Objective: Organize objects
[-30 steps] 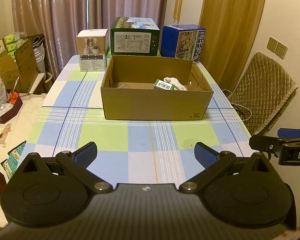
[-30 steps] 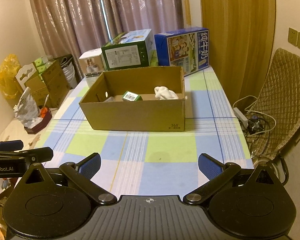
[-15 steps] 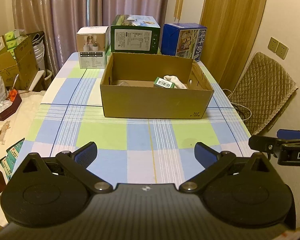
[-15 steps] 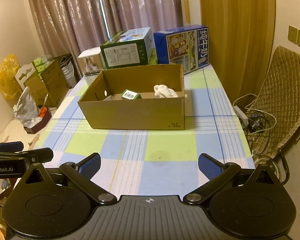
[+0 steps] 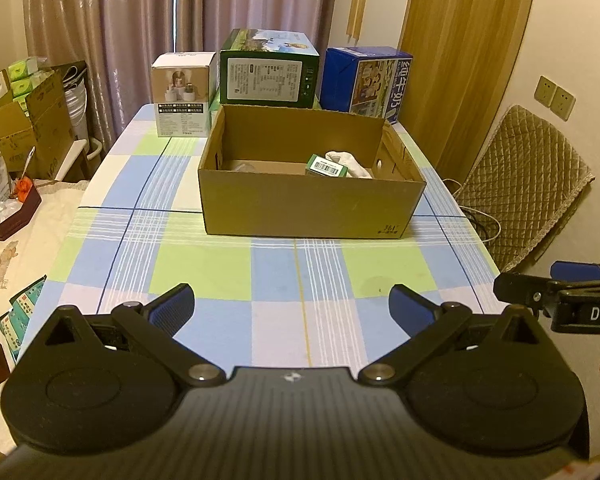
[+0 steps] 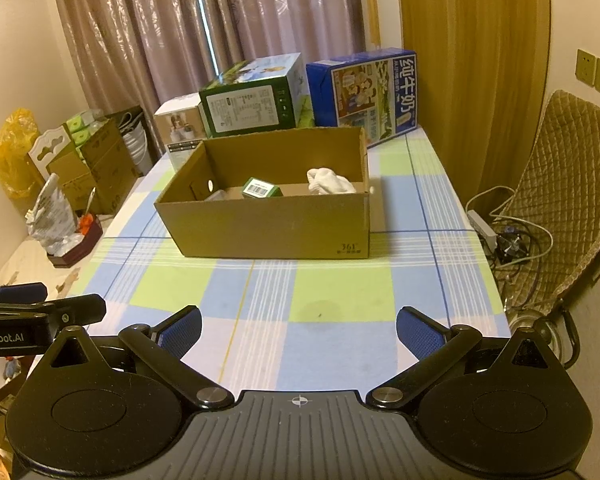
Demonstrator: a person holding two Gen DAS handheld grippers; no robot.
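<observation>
So your left gripper (image 5: 291,308) & right gripper (image 6: 298,330) are both wide, holding nothing, above the checked tablecloth (image 5: 228,268). Green box (image 6: 261,189) & white cloth (image 6: 329,182) sit inside the cardboard box (image 6: 272,232).

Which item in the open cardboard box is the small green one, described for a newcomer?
Find the open cardboard box on the checked tablecloth. Inside, toward its right end, lies the small green box, beside a crumpled white cloth. Only it shows a white barcode label.
</observation>
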